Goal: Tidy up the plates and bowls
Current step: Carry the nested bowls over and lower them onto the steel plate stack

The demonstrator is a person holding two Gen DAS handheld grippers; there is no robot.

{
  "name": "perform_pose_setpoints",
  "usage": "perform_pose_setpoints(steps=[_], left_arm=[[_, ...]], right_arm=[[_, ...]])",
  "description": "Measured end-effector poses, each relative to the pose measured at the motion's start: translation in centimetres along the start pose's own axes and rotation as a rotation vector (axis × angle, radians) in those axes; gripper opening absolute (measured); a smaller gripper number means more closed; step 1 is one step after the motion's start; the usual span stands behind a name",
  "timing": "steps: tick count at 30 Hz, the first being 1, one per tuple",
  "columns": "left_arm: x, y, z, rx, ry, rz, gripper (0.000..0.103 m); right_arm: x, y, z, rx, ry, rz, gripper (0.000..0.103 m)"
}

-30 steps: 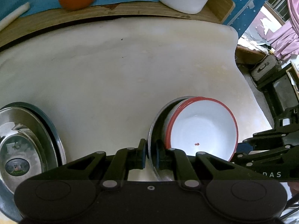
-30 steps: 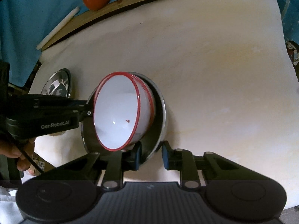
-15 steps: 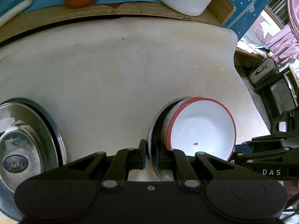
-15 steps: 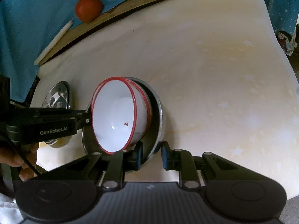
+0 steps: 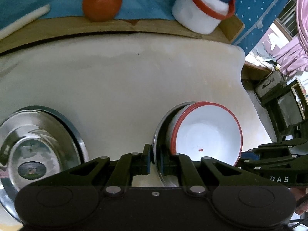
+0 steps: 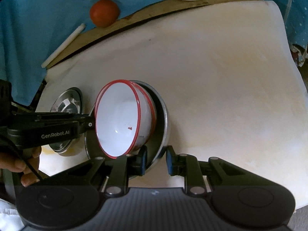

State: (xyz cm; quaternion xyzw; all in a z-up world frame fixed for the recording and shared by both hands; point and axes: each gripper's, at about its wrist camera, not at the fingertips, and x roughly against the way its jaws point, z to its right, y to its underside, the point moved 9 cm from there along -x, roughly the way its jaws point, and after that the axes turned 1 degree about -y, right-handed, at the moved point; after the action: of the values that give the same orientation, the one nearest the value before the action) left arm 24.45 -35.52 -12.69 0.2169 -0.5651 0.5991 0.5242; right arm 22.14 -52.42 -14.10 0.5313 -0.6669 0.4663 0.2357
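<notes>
On my far left a steel plate point(image 5: 40, 134) lies flat on the cream table point(image 5: 125, 80). My left gripper point(image 5: 155, 158) is clenched on the rim of a second steel plate point(image 5: 160, 127), which carries stacked red-rimmed white bowls point(image 5: 207, 132). On the plate's opposite rim, my right gripper point(image 6: 155, 160) straddles the edge; whether its pads press I cannot tell.
</notes>
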Motion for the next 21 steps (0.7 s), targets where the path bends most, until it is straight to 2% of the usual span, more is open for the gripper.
perform_pose_setpoints(steps=[21], left_arm=[[6.5,0.6,-6.3,0.093,-0.062,0.105,0.008]], right_arm=[[-0.3,-0.5,-8.0,0.097,-0.026,0.025,0.023]])
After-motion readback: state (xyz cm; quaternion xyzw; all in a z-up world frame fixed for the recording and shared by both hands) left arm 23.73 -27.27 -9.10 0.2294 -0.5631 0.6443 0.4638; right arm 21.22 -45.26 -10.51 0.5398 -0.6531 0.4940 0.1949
